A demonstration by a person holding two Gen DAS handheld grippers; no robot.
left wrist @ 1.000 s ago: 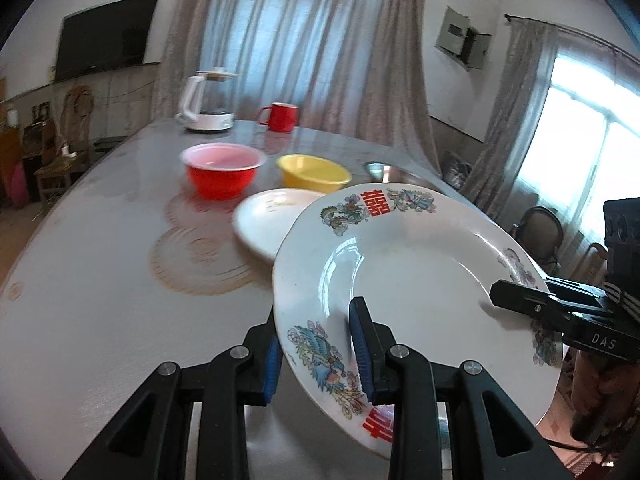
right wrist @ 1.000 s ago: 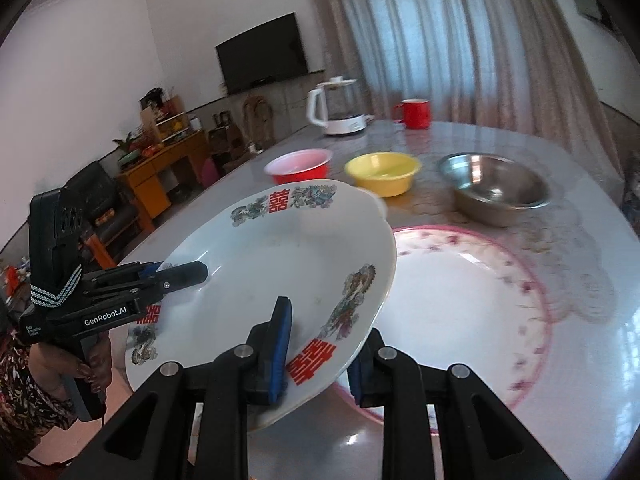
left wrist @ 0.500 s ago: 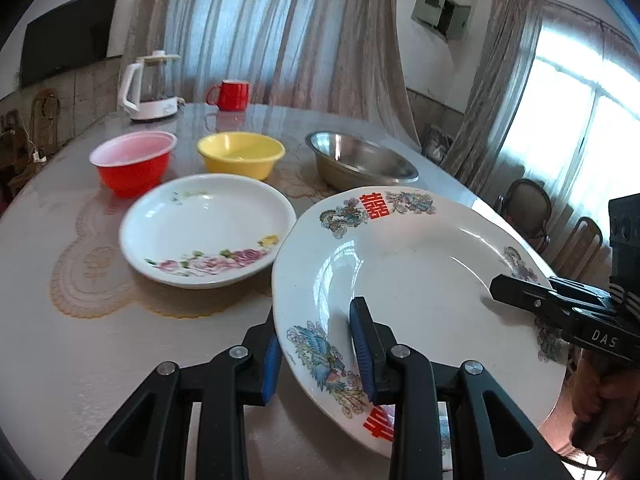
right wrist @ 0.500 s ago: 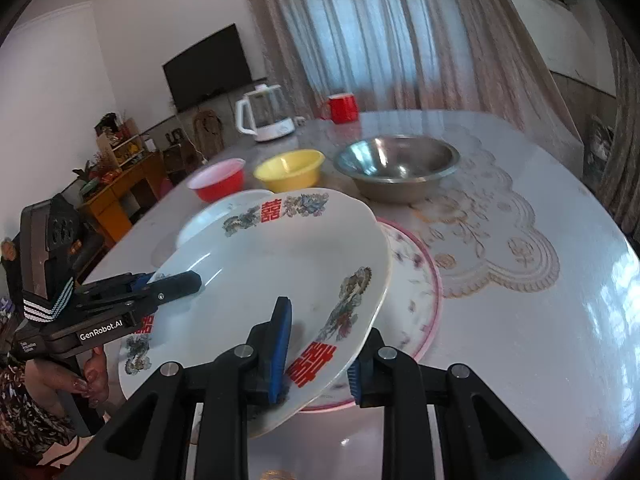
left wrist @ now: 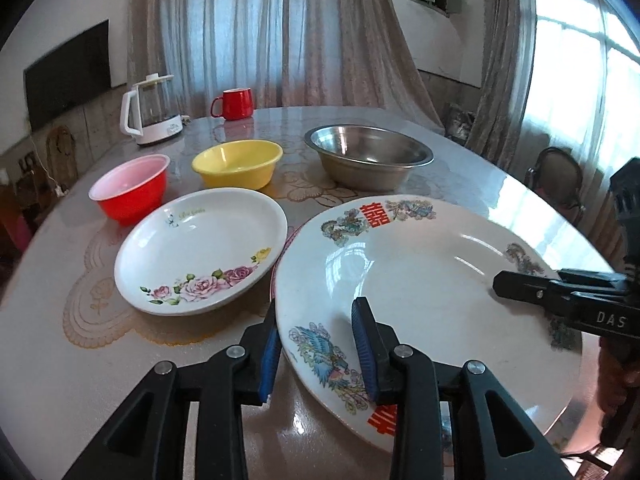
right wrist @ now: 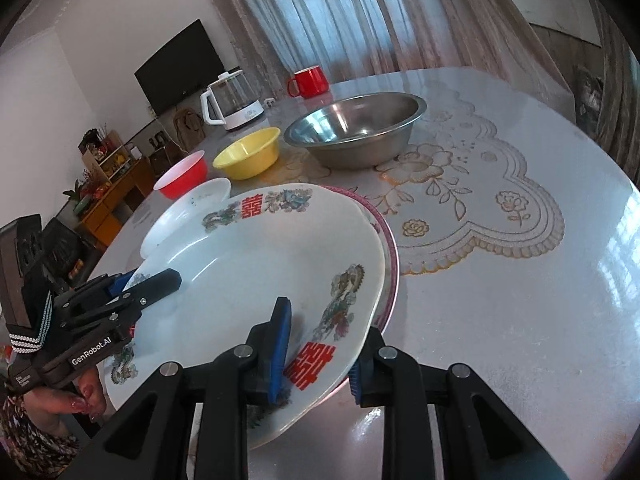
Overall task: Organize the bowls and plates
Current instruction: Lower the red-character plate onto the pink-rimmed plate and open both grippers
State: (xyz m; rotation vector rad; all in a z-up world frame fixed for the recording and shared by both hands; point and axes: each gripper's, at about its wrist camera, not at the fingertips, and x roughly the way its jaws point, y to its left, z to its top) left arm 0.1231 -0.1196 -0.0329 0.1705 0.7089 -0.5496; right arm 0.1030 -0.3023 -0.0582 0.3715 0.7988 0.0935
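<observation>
A large white plate (left wrist: 424, 280) with red characters and dragon pictures is held by both grippers on opposite rims. My left gripper (left wrist: 318, 354) is shut on its near-left rim. My right gripper (right wrist: 320, 354) is shut on the plate (right wrist: 264, 264) at its other rim; it shows in the left wrist view (left wrist: 520, 286) at the right. The plate hovers low over a pink-rimmed plate (right wrist: 390, 248) on the table. A white rose plate (left wrist: 200, 248) lies to the left. A red bowl (left wrist: 130, 190), a yellow bowl (left wrist: 238, 164) and a steel bowl (left wrist: 368, 156) stand behind.
A white kettle (left wrist: 150, 110) and a red mug (left wrist: 236, 104) stand at the table's far end. The table (right wrist: 500, 280) has a glossy top with lace patterns. A chair (left wrist: 556, 178) stands at the right by the window.
The held plate has been carried to the right and down over the pink-rimmed plate. The rose plate and steel bowl have come into the left wrist view. Both grips are unchanged.
</observation>
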